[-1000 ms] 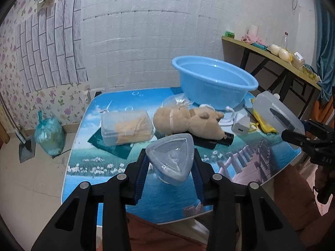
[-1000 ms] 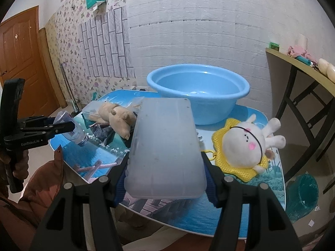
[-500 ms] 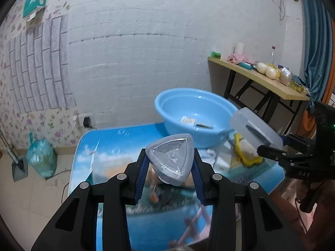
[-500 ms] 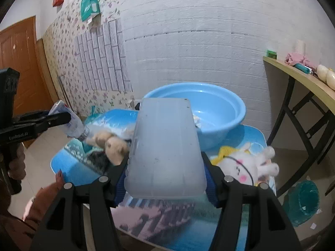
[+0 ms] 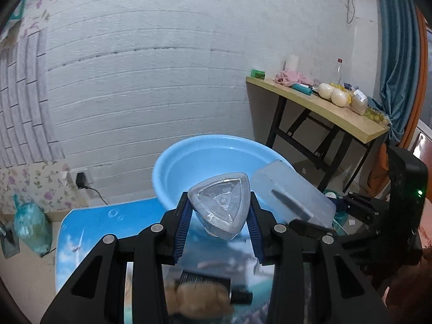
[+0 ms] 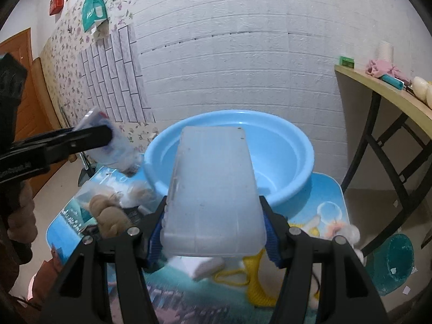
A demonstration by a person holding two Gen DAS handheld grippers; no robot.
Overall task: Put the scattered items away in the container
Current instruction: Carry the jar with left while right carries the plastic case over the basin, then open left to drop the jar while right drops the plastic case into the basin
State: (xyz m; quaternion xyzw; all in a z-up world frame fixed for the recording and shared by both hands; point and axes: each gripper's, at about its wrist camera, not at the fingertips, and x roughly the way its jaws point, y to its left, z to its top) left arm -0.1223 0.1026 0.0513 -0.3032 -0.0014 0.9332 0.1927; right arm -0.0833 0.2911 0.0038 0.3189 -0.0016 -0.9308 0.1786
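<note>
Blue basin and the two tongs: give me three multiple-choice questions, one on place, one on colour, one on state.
1. Where is the basin?
A. on the table
B. on the floor
C. on the wooden shelf

2. What colour are the pads of the right tongs?
A. red
B. blue
C. white

3. What are the left tongs doing?
A. hanging open
B. clamping a plush toy
C. clamping a clear triangular bottle

Answers: 1 A, its base sits on the printed top. 2 B, blue ridged pads flank the frosted box. 3 C, both pads press its sides.
</note>
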